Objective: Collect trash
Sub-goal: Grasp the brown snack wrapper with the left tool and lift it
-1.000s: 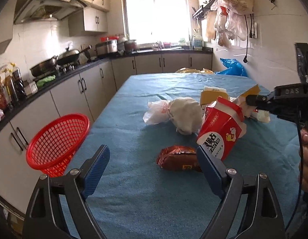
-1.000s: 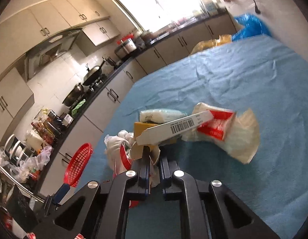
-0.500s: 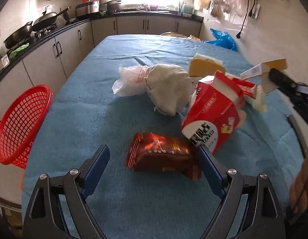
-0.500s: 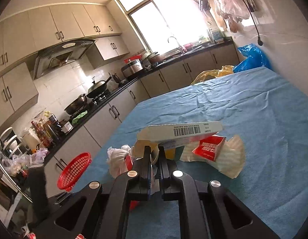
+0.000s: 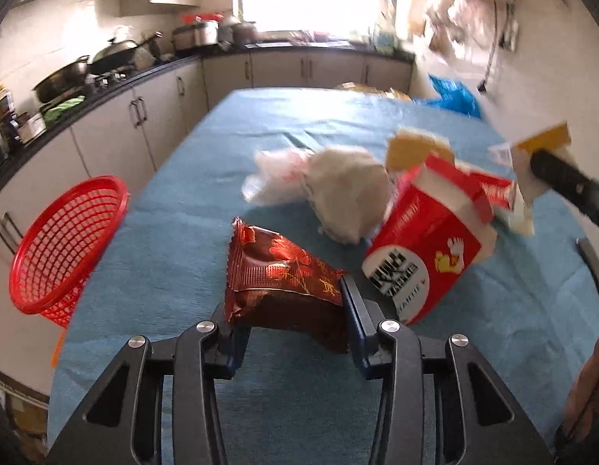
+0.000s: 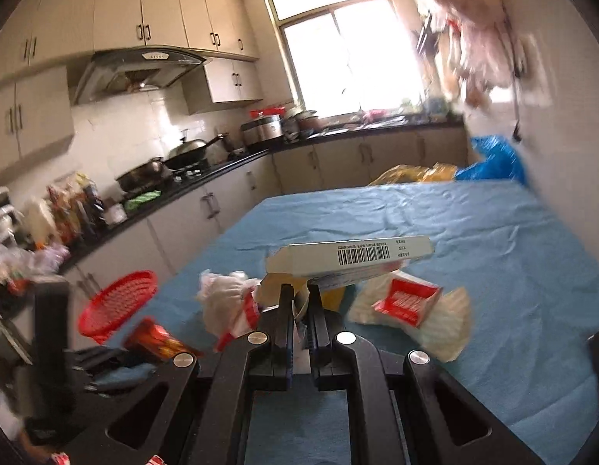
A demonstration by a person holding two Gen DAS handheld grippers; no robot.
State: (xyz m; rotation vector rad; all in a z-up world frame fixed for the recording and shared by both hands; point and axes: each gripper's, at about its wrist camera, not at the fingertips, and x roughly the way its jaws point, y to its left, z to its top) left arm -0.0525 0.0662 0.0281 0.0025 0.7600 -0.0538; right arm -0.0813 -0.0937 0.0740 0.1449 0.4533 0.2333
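1. Gripping a dark red foil snack packet (image 5: 284, 279), the left gripper (image 5: 290, 312) has its two fingers pressed against the packet's sides; packet is raised off the blue tablecloth (image 5: 183, 209), crimped end tilted up and away.
2. Right gripper (image 6: 299, 310) clenched on the lower flap of a flat white carton with a barcode (image 6: 353, 257); carton held level above the cloth, sticking out to the right of the fingers.
3. Red mesh basket (image 5: 67, 244) sits at the table's left edge, tilted, rim facing the table; well apart from both grippers.
4. Red-and-white milk carton (image 5: 423, 248) lies on its side on the cloth, top open, just right of the snack packet.
5. Crumpled white plastic bag (image 5: 330, 190) on the cloth behind the packet, touching the milk carton's far side.
6. Right wrist view: small red-printed wrapper on pale plastic (image 6: 412, 304) lies on the cloth just right of the right gripper, below the held carton.
7. Blue plastic bag (image 6: 493, 162) at the far right end of the table, by the wall.
8. Both views motion-blurred; fine print unreadable.
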